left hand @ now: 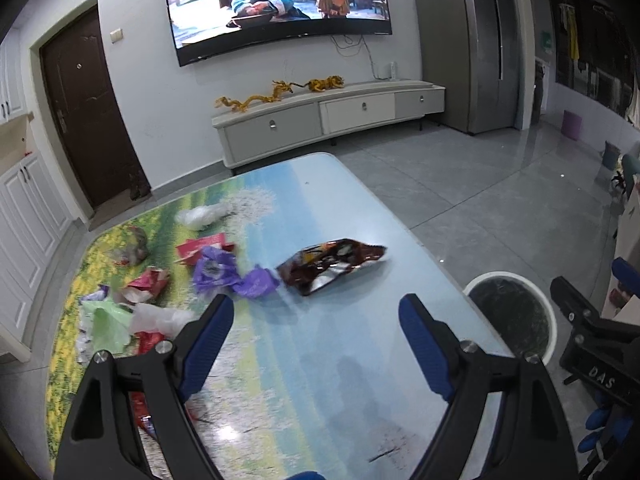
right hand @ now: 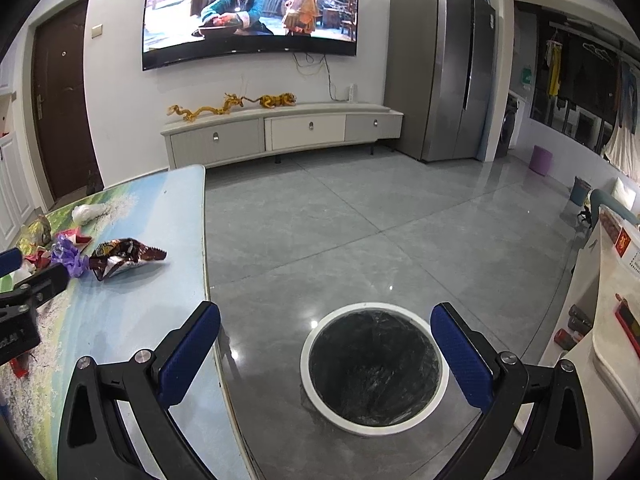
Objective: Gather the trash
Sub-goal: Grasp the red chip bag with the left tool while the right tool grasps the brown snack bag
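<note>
— How far along are you?

— Barely started, I'd judge. Both my grippers are spread wide and empty: the left gripper over the table, the right gripper above the bin on the floor beside the table's right edge.

— And the trash?

— All on the table: the brown snack bag nearest the right edge, purple wrappers just left of it, and the remaining litter toward the left edge. I see nothing in the bin.
</note>
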